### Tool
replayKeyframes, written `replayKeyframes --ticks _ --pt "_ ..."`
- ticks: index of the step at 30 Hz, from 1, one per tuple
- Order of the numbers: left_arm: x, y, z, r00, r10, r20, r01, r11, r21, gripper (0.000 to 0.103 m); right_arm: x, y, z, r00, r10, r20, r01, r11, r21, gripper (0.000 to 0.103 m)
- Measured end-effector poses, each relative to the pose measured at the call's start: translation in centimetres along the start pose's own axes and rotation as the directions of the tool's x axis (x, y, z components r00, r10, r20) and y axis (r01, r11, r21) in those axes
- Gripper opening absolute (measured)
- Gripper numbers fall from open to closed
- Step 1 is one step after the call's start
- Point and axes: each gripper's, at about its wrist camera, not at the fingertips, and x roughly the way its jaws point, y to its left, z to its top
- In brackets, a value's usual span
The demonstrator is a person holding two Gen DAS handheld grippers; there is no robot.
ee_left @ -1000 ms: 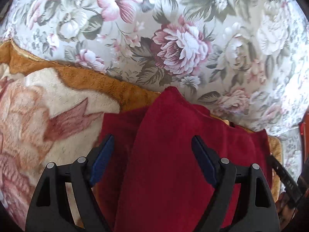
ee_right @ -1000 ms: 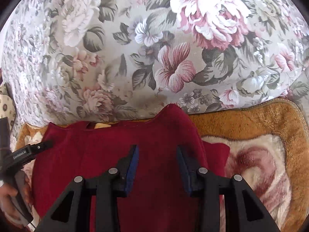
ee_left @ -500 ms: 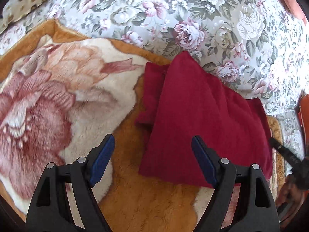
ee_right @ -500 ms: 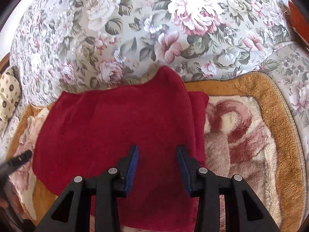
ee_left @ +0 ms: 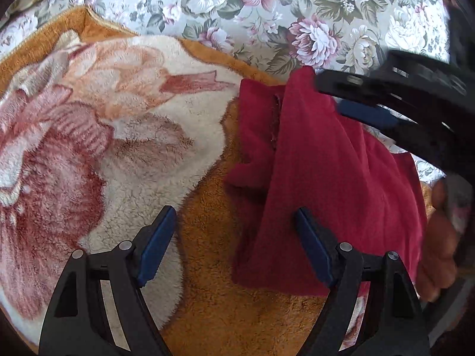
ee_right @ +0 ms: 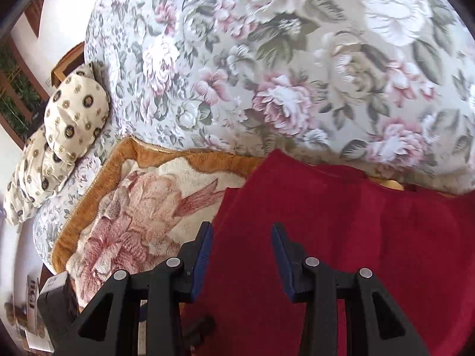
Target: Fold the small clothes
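A dark red garment (ee_left: pixel 332 178) lies folded on a plush orange and cream blanket (ee_left: pixel 104 154), with one layer lapped over a narrower flap on its left. My left gripper (ee_left: pixel 234 246) is open and empty, hovering over the garment's near left edge. My right gripper (ee_right: pixel 240 255) is open and empty just above the red garment (ee_right: pixel 341 237), near its left edge. The right gripper's arm shows blurred in the left wrist view (ee_left: pixel 400 98), over the garment's far right part.
A floral sofa cushion (ee_right: pixel 282 59) rises behind the garment. A cream patterned pillow (ee_right: pixel 71 118) lies at the far left. The blanket's orange border (ee_right: pixel 154 154) runs along the cushion. A hand (ee_left: pixel 439 237) is at the right edge.
Both grippers pulled back and up from the garment, staying open. The right gripper then swung left across the garment, so its arm now crosses the left wrist view.
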Motion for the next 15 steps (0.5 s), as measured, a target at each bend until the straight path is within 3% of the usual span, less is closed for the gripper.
replayKeyframes --ticks 4,6,11,15 --pt "0.2 0.3 0.5 1.0 0.023 -0.006 -0.023 1.0 -0.013 0.081 5.7 1.7 0.7 0.991 -0.08 -0.111 0.072 0.995 -0.072 0.039" --pt "0.3 0.8 0.8 1.0 0.003 -0.013 -0.004 0.999 -0.032 0.081 6.8 1.0 0.7 0.989 -0.077 -0.127 0.071 0.996 -0.051 0.039" --pt "-0.1 1.0 1.0 1.0 -0.004 -0.009 0.003 0.999 -0.044 0.081 4.4 -0.9 0.8 0.994 0.06 -0.092 -0.058 0.998 0.024 0.039" --pt "-0.3 0.7 0.7 1.0 0.005 -0.006 -0.005 0.999 -0.039 0.081 2.0 -2.2 0.3 0.997 0.04 -0.058 -0.039 0.999 0.022 0.039"
